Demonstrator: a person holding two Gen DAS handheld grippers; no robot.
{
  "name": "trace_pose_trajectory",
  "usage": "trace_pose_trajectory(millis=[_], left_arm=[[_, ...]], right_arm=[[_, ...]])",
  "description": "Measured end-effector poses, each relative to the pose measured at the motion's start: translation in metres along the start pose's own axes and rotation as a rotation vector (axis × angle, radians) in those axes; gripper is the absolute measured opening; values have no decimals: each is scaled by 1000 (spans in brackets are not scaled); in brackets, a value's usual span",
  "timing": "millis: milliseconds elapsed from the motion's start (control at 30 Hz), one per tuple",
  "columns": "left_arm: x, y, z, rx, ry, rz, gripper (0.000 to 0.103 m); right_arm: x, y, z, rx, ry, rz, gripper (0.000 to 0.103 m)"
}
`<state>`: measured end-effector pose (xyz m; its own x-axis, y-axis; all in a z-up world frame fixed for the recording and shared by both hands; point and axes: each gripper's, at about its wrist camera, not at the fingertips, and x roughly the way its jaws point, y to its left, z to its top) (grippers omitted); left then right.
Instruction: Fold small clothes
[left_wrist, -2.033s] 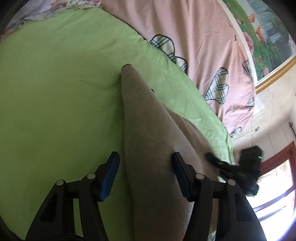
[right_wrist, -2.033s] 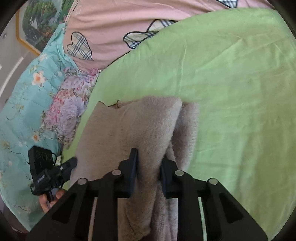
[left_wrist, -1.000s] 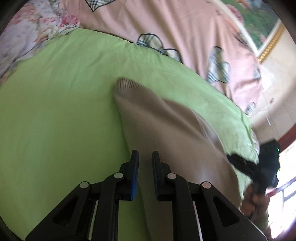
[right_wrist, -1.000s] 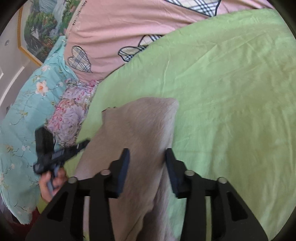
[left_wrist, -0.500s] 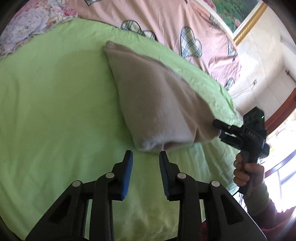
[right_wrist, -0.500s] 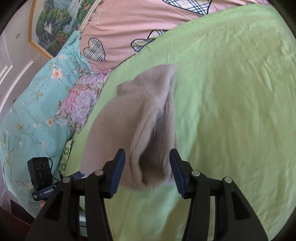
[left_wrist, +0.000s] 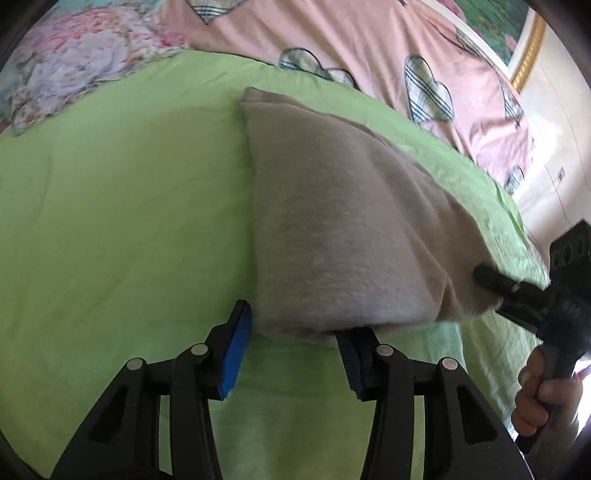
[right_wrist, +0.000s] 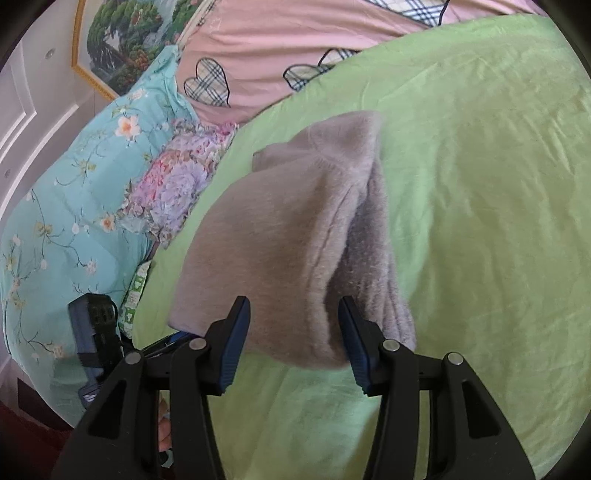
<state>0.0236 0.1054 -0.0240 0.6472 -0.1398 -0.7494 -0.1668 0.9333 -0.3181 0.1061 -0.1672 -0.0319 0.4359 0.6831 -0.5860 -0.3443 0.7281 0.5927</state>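
A folded beige knit garment (left_wrist: 343, 236) lies on the green bedsheet (left_wrist: 122, 206). Its near edge hides the left hand-held gripper (left_wrist: 291, 347)'s right fingertip as those jaws widen; the right hand-held gripper (right_wrist: 293, 339), half-open, has been narrowing around the garment's near end without pressing it.

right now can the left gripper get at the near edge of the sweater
Probably yes: the left gripper has open jaws straddling the sweater at its near folded edge on the green sheet, nothing between.
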Motion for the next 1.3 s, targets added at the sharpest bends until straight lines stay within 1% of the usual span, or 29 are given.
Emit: trace_pose_trajectory(millis=[33,67,100,133,167,200,233,267,333,367,400,433,467,500,533,567,667,733,767,833,1067,1133,1233,1300], left_arm=[[-6,2,1,-12,-20,11,48],[-11,4,3,-19,-39,15,48],[-17,5,6,-25,-63,23,48],[-22,5,7,-27,-94,32,48],[-23,3,9,-24,-104,41,48],[-22,1,11,-21,-103,49,48],[-17,0,12,-18,-90,48,45],[-12,0,13,-16,-72,48,35],[-10,2,14,-19,-34,47,19],[-13,3,15,-11,-40,47,19],[-18,3,15,14,-57,65,19],[-20,1,14,55,-66,105,18],[-19,-1,11,87,-63,128,18],[-14,1,7,104,-47,130,18],[-10,2,3,103,-31,136,18],[-6,1,0,106,-12,141,15],[-8,-5,-6,131,-10,155,13],[-5,0,-5,98,19,135,13],[-4,5,-5,72,33,117,13],[-4,8,-6,50,40,99,13],[-1,14,-6,14,55,73,14],[-2,15,-5,9,55,67,15],[-1,17,-6,4,58,59,17],[-3,15,-6,26,72,41,17]], right_arm=[[1,2,1,-12,8,-5,29],[1,3,1,-15,11,-13,14],[-1,2,2,-14,9,-20,9],[-4,2,4,-10,5,-9,9],[-6,1,6,-9,1,4,8],[-7,1,7,-7,-1,10,8],[-7,1,8,-5,-1,12,8],[-6,1,9,-2,1,16,8],[-8,3,12,-1,-2,21,8],[-12,5,14,-5,-15,23,7],[-21,8,18,-7,-44,35,7],[-35,8,23,-7,-87,53,7],[-43,7,26,-8,-106,50,7],[-49,5,30,-12,-116,36,6],[-50,1,31,-15,-110,20,6],[-47,-5,31,-17,-94,-11,6],[-26,-16,22,-36,-16,-125,6],[-14,-19,13,-70,28,-200,6],[-9,-24,9,-60,42,-215,6],[-6,-34,7,-27,42,-214,6],[4,-34,6,-52,76,-262,6],[5,-35,7,-34,71,-271,6],[4,-23,7,-78,41,-309,6],[10,-24,6,-77,51,-322,6]])
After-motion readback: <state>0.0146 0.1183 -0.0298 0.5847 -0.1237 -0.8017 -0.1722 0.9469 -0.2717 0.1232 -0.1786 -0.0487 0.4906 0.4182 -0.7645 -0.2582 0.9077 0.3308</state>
